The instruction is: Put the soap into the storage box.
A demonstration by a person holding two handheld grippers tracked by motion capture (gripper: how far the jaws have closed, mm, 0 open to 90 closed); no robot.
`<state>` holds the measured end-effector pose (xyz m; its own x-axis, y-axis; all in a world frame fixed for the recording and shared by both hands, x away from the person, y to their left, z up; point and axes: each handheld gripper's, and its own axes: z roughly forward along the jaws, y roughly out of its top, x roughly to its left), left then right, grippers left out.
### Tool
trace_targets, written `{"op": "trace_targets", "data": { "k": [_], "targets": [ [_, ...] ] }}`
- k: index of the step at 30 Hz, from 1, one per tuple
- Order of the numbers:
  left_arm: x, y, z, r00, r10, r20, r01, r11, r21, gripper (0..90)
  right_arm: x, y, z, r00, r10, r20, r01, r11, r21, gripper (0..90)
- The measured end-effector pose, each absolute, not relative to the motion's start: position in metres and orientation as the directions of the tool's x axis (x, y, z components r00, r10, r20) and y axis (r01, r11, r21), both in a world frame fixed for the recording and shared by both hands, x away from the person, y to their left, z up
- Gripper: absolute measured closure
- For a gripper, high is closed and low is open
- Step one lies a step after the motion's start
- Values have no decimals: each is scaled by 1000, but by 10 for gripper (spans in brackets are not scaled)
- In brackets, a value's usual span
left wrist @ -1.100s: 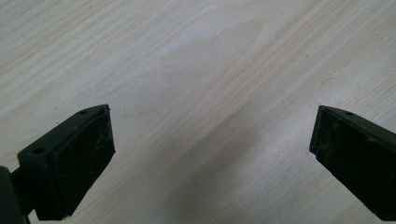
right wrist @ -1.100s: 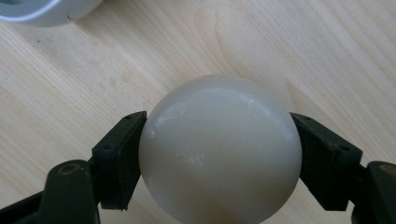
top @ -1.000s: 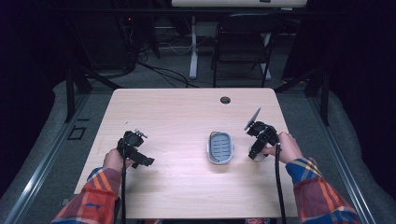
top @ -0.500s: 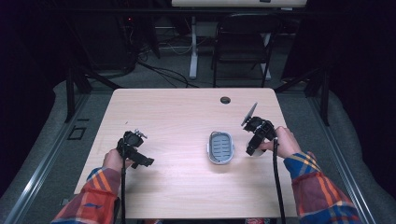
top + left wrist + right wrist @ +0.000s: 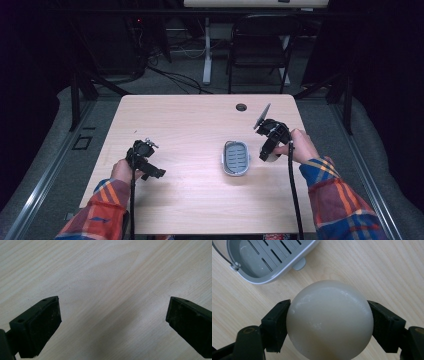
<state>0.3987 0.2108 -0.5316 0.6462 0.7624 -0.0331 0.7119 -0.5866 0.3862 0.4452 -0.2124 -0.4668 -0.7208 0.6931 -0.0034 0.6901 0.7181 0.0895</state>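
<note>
A round cream-white soap bar (image 5: 329, 320) sits clamped between the two black jaws of my right gripper (image 5: 329, 325). That right gripper (image 5: 267, 152) hovers just right of a grey slotted soap dish (image 5: 235, 158) at the table's middle right. The same soap dish (image 5: 267, 257), empty with drain slots and a wire handle, lies at the top left of the right gripper view. My left gripper (image 5: 150, 167) rests low over the table's left side. Its jaws stand wide apart in the left gripper view, where my left gripper (image 5: 112, 322) holds nothing but bare wood between them.
The light wooden table (image 5: 190, 130) has a round cable hole (image 5: 241, 107) near its far edge. A dark chair (image 5: 260, 45) and cables stand on the floor behind the table. A grey plate (image 5: 262, 116) sticks up from the right gripper.
My right gripper has moved left toward the soap dish, carrying the soap. The left gripper has stayed where it was.
</note>
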Motion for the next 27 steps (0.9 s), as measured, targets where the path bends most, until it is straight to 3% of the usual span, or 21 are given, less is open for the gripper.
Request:
{"op": "trace_targets", "data": {
  "k": [27],
  "targets": [
    [399,211,-532,647,762,-33,713,-588,383,0,457,-183,-454,-756,654,-9,650,754,96,239]
  ]
}}
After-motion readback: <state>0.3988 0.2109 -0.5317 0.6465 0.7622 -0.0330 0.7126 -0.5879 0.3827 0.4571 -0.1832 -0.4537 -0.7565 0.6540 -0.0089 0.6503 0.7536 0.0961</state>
